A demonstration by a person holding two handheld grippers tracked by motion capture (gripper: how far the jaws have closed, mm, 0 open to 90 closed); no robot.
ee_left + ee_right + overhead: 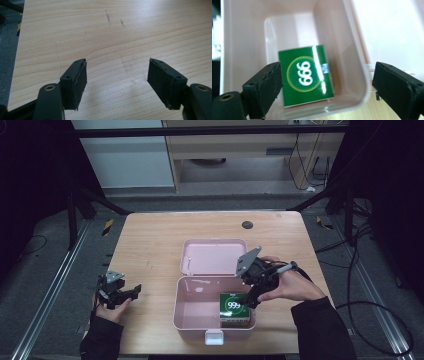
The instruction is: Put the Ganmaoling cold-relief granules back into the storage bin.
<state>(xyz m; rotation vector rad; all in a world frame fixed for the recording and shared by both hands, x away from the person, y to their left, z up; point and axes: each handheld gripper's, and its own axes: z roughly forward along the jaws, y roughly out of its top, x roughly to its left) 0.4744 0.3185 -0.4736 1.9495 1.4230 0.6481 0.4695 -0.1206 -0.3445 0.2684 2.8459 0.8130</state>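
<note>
Your right gripper [251,296] hangs with its jaws spread wide and empty above the near right corner of the open pink box [186,312], where the green 999 packet [235,307] lies flat on the floor. Your left gripper [131,291] rests over the bare table [150,245], well left of the box, jaws also wide apart and empty.

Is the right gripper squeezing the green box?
No, the right gripper is open, its jaws wide apart above the green box, which lies in the pink case.
</note>
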